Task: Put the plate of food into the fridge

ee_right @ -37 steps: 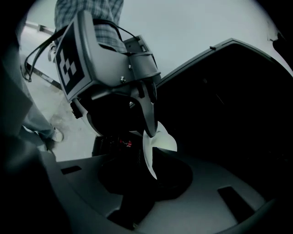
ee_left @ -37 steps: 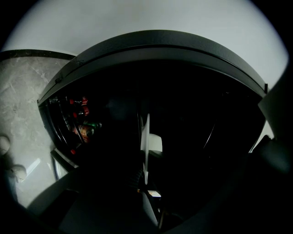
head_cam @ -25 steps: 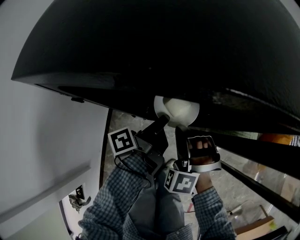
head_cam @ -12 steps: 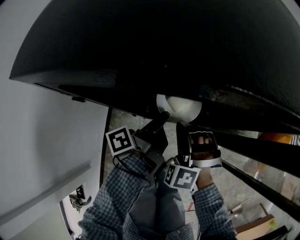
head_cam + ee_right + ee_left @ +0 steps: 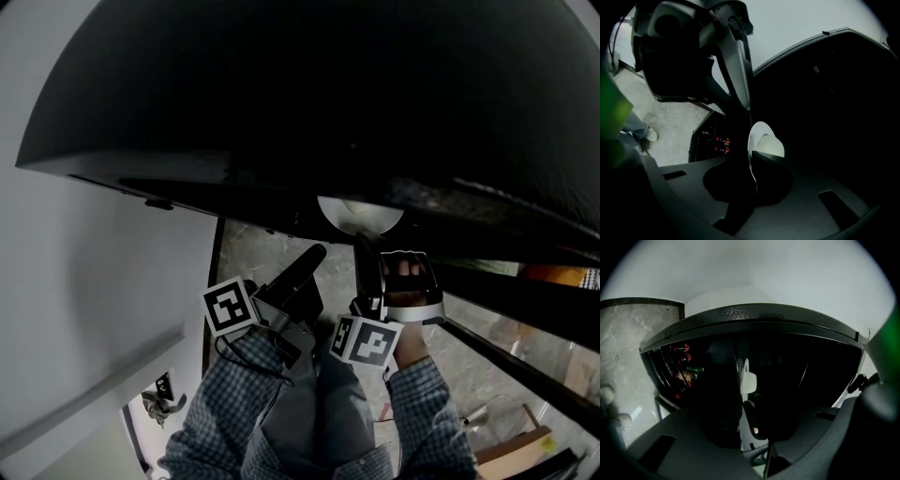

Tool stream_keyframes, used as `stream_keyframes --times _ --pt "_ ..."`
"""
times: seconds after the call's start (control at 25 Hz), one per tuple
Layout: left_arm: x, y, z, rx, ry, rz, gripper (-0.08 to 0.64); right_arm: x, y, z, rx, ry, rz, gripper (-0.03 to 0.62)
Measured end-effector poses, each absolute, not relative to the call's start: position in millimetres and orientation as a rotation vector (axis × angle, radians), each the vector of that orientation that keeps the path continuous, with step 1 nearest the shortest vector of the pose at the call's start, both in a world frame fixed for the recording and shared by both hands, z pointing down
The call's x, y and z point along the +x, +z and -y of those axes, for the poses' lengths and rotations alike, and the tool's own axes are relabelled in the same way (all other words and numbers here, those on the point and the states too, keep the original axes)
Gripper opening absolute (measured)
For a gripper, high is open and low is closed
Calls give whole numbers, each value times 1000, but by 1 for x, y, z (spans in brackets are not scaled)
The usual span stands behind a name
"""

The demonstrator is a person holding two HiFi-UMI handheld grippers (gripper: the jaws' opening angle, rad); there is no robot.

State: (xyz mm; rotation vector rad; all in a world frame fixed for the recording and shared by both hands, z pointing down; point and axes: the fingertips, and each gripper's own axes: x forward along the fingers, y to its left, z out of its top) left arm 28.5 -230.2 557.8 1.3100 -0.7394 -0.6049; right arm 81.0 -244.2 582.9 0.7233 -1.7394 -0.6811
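A white plate with a pale dome of food sits at the mouth of the dark fridge, half hidden under its upper edge. My right gripper is shut on the plate's near rim, and the plate stands edge-on between its jaws. My left gripper hangs below and left of the plate, apart from it, jaws parted. In the left gripper view the plate shows farther ahead, beyond the tips.
The fridge door stands open at the right, with red-capped bottles on its shelves. A white wall closes the left side. Grey stone floor lies below. Inside, the fridge is too dark to make out.
The plate has gone deeper into the fridge with the right gripper. The left gripper has let go of the rim and drawn back down and to the left.
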Motion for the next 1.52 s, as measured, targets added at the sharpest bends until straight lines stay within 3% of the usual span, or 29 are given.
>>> stream_keyframes --times 0.52,0.92,1.52 --pt "15 564 174 1296 -525 752 78 77 586 270 754 -700 1732 29" --pt "-8 552 173 1366 -538 809 8 78 583 275 823 -678 1764 31" --pt "-10 539 158 1694 -186 905 6 77 546 260 952 -580 1889 72"
